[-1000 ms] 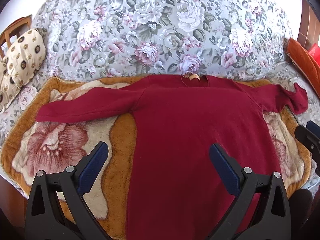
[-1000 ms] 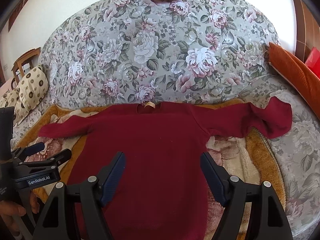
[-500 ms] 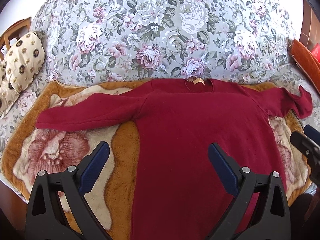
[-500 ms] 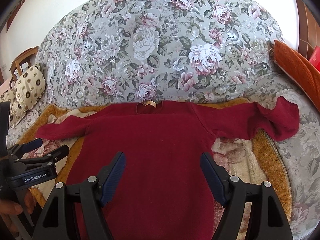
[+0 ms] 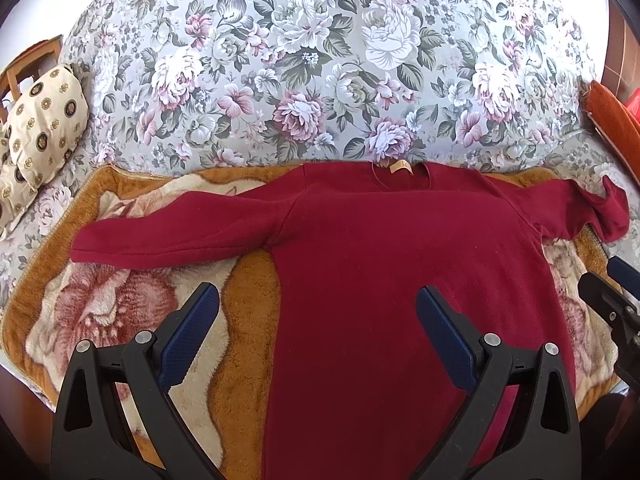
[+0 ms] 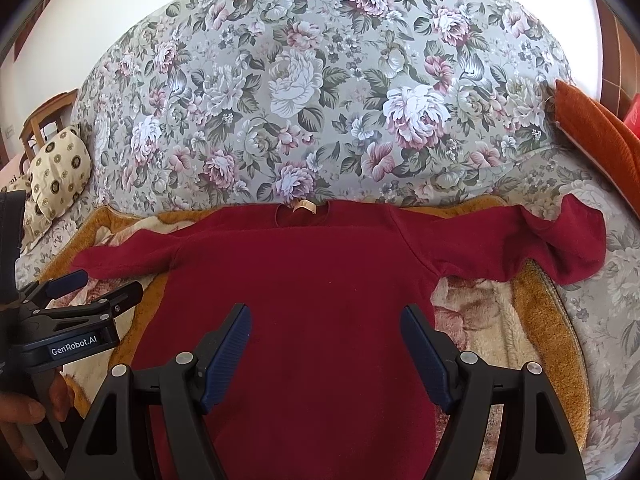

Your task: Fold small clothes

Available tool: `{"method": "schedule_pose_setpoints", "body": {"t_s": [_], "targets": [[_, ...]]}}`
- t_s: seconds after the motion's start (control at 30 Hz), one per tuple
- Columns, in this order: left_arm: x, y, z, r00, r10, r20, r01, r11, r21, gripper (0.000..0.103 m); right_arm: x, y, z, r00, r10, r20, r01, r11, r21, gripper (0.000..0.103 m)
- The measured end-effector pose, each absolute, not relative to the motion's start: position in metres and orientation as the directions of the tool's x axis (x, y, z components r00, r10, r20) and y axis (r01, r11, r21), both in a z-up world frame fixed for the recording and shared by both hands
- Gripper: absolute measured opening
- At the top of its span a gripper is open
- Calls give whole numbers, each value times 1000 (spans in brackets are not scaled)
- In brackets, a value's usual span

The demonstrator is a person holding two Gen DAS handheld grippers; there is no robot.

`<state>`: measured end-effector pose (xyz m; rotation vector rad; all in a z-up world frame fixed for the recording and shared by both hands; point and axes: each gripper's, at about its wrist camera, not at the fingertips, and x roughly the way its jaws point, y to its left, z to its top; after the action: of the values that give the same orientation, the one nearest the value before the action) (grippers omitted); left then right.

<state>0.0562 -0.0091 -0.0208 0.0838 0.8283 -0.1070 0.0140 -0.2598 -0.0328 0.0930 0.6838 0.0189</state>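
Red sweater (image 5: pixel 400 272) lies flat on the blanket (image 5: pixel 120 312), sleeves spread left and right. Left gripper (image 5: pixel 318 334) and right gripper (image 6: pixel 326 350) hover wide, empty. Risk: pinching blanket pile with the sleeve, dragging both.

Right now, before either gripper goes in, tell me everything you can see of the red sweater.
The red sweater is dark red, plain, soft-looking knit, lying flat on the plush blanket, neck toward the sofa back. A tan label shows inside the round collar. The sleeve on the left lies straight out; the sleeve on the right is bunched, its cuff folded over. The hem is out of view. The left gripper and the right gripper are open, gripping nothing.
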Motion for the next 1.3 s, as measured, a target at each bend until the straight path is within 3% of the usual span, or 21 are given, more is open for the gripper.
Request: {"method": "schedule_pose_setpoints", "body": {"t_s": [0.6, 1.3], "targets": [[38, -40, -7, 675, -157, -720, 201, 979, -25, 100, -9, -293, -25, 767, -46, -639, 144, 984, 103, 75], [64, -15, -31, 656, -74, -751, 119, 993, 6, 100, 31, -258, -51, 730, 9, -683, 69, 994, 86, 75]]}}
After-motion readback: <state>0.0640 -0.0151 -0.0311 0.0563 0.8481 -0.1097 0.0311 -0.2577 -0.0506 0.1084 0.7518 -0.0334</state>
